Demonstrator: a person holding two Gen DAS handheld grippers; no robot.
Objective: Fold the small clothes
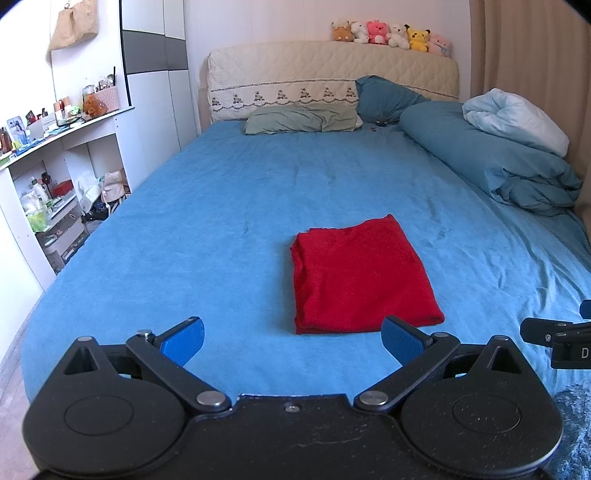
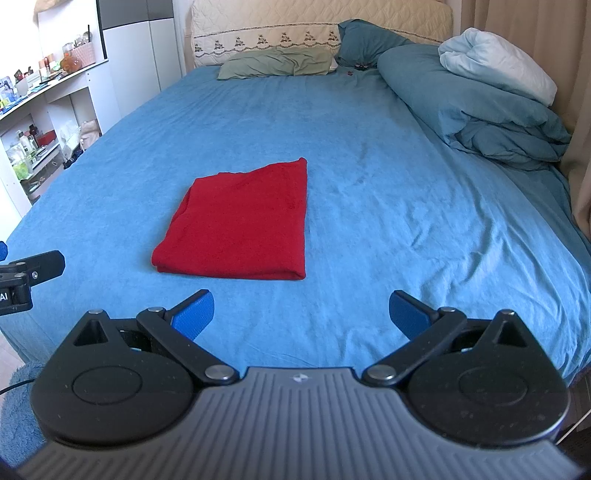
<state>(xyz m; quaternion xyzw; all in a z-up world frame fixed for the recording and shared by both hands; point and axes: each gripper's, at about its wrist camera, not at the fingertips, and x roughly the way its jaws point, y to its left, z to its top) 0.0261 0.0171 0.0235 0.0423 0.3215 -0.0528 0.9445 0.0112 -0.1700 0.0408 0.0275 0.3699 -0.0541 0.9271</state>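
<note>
The red garment [image 1: 360,277] lies folded into a flat rectangle on the blue bedsheet [image 1: 221,206], near the foot of the bed. The left gripper [image 1: 291,339] and right gripper [image 2: 301,314] hover above the sheet, jaws spread wide, holding nothing, both apart from the garment.

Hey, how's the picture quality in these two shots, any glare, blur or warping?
Left wrist view: sharp, even daylight, bed edges bowed by fisheye, dark corners. Right wrist view: the same warping, red cloth crisp, curtain side bright, no harsh glare.
</note>
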